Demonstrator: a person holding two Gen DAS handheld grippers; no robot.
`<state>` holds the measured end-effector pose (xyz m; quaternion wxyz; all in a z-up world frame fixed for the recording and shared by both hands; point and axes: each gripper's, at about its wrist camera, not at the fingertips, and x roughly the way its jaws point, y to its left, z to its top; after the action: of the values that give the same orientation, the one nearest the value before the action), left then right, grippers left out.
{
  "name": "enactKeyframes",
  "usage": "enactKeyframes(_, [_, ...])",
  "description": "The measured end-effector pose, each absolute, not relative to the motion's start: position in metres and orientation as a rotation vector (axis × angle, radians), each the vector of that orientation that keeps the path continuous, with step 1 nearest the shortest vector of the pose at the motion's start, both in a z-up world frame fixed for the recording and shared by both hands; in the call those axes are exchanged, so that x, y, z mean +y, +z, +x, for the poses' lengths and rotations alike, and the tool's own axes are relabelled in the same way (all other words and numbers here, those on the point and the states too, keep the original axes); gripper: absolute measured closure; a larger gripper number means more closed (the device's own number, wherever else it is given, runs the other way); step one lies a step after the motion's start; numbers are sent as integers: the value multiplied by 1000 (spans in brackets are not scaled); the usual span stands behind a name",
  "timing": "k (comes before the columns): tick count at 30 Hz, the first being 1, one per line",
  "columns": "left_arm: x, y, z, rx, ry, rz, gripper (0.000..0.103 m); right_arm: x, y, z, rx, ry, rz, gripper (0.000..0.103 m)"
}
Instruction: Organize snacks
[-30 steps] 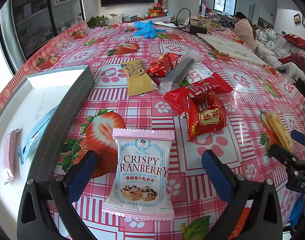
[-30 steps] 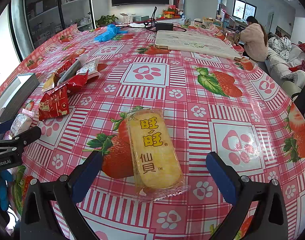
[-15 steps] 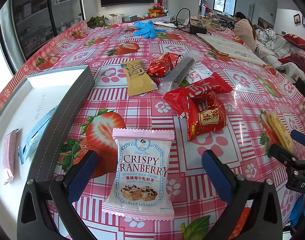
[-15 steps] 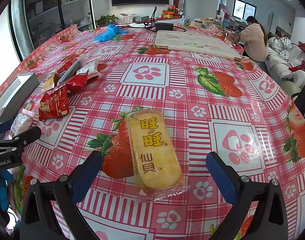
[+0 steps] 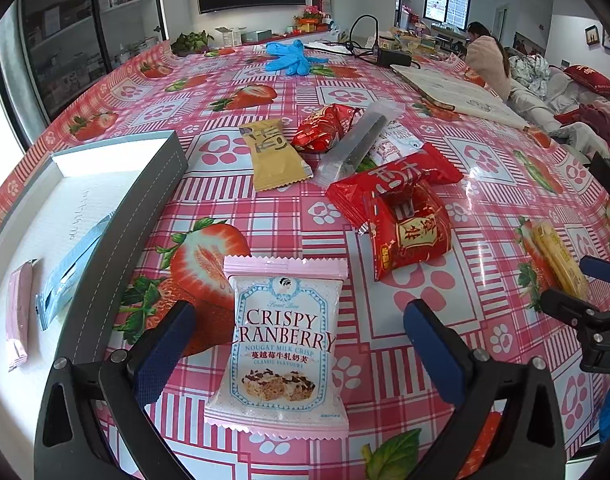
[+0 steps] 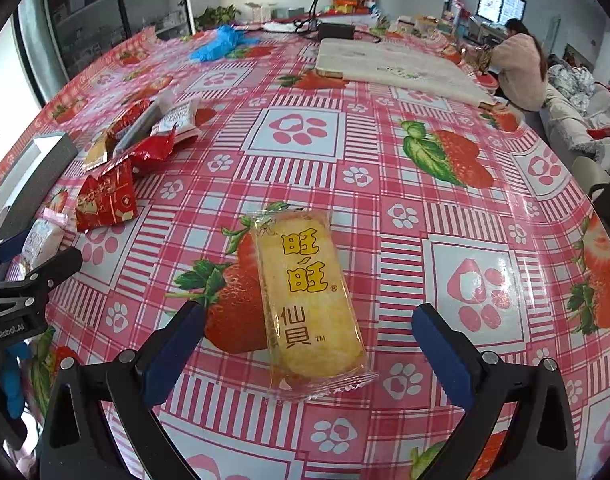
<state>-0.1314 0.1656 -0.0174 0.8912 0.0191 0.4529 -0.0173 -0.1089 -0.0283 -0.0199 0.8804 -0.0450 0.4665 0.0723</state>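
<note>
My left gripper [image 5: 301, 320] is open, its blue pads either side of a white and pink Crispy Cranberry packet [image 5: 283, 344] lying flat on the strawberry tablecloth. My right gripper [image 6: 309, 324] is open around a yellow rice cracker packet [image 6: 307, 296], also flat on the cloth; that packet shows at the right in the left wrist view [image 5: 557, 256]. A grey box with a white inside [image 5: 117, 236] lies to the left and holds a pink stick [image 5: 19, 312] and a blue stick [image 5: 71, 264].
Beyond the cranberry packet lie red packets [image 5: 405, 220], a tan packet [image 5: 271, 154], a clear-wrapped dark bar [image 5: 357, 144] and a small red packet [image 5: 325, 128]. Blue gloves [image 5: 291, 58] and a white bag [image 6: 393, 66] lie farther back. A person [image 6: 517, 68] sits at the far right.
</note>
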Motion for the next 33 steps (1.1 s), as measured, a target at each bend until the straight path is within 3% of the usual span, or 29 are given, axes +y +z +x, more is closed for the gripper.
enactKeyframes(7, [163, -16, -130, 973, -46, 56, 0, -27, -21, -108, 1003, 189, -125, 0])
enactKeyframes(14, [162, -13, -126, 1108, -76, 99, 0, -22, -20, -96, 1148, 218, -168, 0])
enactKeyframes(18, [157, -10, -127, 1127, -109, 108, 11, -17, -20, -91, 1170, 211, -170, 0])
enactKeyframes(21, [152, -6, -128, 1132, -133, 117, 28, -13, -16, -91, 1153, 222, -171, 12])
enactKeyframes(23, [149, -3, -127, 1132, -143, 121, 50, -12, -13, -90, 1146, 220, -167, 23])
enactKeyframes(24, [147, -1, -127, 1131, -147, 125, 62, -12, -10, -90, 1139, 214, -161, 34])
enactKeyframes(25, [146, -1, -127, 1139, -152, 129, 62, -14, -8, -89, 1134, 212, -156, 49])
enactKeyframes(27, [146, 0, -129, 1139, -153, 123, 62, -17, -6, -88, 1133, 211, -129, 66])
enactKeyframes(33, [148, 25, -145, 1071, -170, 118, 62, -23, 8, -100, 1096, 266, -16, 66])
